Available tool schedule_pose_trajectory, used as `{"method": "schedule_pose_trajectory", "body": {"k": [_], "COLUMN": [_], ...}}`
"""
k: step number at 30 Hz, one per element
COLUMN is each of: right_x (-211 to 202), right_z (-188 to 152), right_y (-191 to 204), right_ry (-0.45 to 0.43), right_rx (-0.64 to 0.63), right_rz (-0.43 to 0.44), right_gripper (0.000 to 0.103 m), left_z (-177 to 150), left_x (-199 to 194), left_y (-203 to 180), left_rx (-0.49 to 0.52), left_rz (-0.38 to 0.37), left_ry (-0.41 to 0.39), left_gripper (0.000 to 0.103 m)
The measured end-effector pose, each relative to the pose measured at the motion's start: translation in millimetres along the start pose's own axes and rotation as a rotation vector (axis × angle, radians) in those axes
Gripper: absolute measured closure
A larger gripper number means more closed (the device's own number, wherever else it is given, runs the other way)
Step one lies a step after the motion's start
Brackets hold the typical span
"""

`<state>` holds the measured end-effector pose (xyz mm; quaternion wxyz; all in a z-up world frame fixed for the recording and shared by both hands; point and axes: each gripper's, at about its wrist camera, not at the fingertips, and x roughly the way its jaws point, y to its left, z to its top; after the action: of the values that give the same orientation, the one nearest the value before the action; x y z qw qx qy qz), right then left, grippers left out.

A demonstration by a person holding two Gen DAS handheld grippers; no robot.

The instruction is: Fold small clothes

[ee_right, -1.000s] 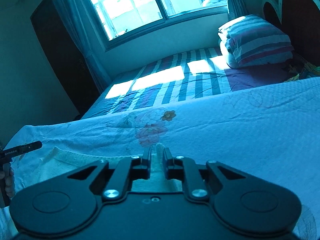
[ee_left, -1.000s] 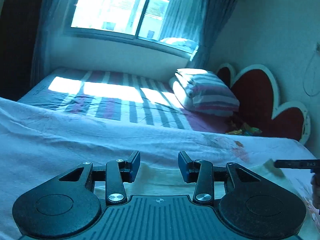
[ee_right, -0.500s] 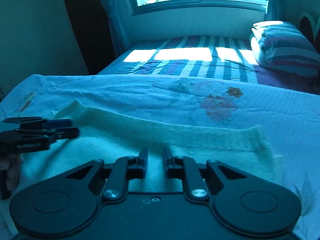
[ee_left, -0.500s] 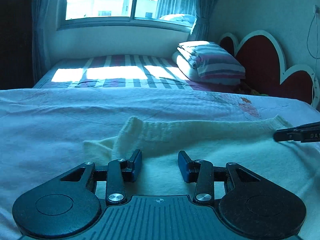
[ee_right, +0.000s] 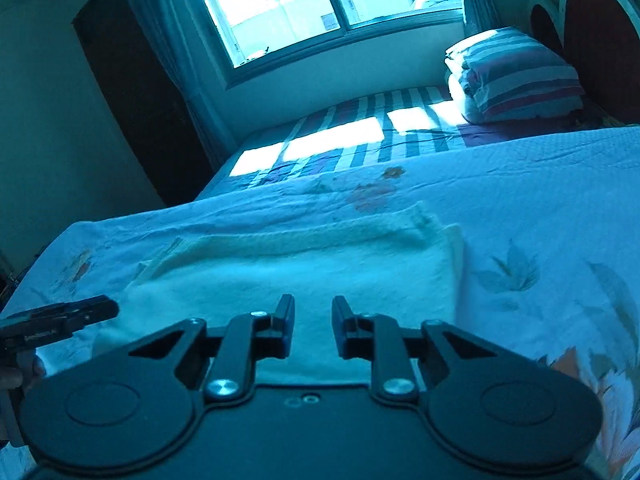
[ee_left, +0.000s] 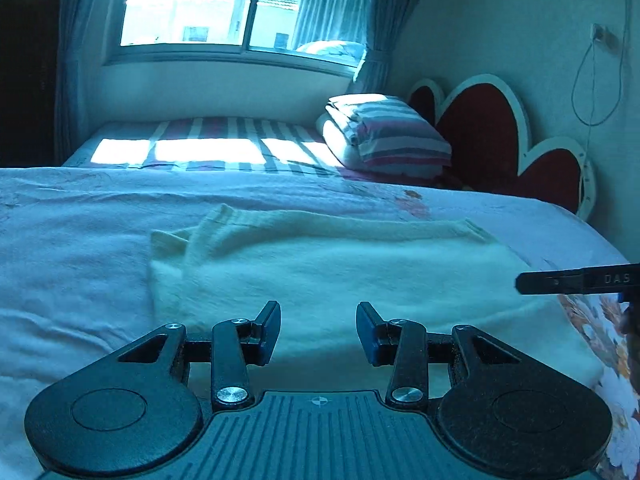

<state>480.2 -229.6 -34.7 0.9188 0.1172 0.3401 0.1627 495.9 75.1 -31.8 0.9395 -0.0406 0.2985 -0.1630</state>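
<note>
The soft cream knitted garment [ee_left: 328, 272] is lying longways across the bed [ee_left: 60, 240], just ahead of both tools, the left tool [ee_left: 318, 330] and right tool [ee_right: 313, 330], which are hanging open and holding nothing.

Both wrist views look low along their tongs across the bed toward the window [ee_left: 224, 4], sharing the cream garment [ee_left: 328, 264].

A cream, fuzzy knit garment [ee_left: 336, 264] lies flat and folded on the floral bed cover [ee_left: 72, 248], its ribbed edge toward the window side.
</note>
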Motion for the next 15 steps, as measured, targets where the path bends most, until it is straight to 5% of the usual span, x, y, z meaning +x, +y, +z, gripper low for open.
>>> {"method": "schedule_pose_trajectory", "body": {"k": [5, 11, 15], "right_x": [-4, -2, -4], "right_z": [-41, -79, -96], "right_y": [66, 102, 102], "right_ry": [0.062, 0.115, 0.107], "right_rx": [-0.102, -0.268, -0.370], "right_rz": [0.026, -0.030, -0.114], "right_gripper": [0.081, 0.082, 0.084], "left_z": [-29, -70, -74], "left_x": [-22, -31, -44], "left_y": [-44, -65, -55], "left_rx": [0.031, 0.155, 0.094], "left_rz": [-0.031, 0.050, 0.064], "left_ry": [0.031, 0.080, 0.066], "left_gripper": [0.062, 0.062, 0.062]}}
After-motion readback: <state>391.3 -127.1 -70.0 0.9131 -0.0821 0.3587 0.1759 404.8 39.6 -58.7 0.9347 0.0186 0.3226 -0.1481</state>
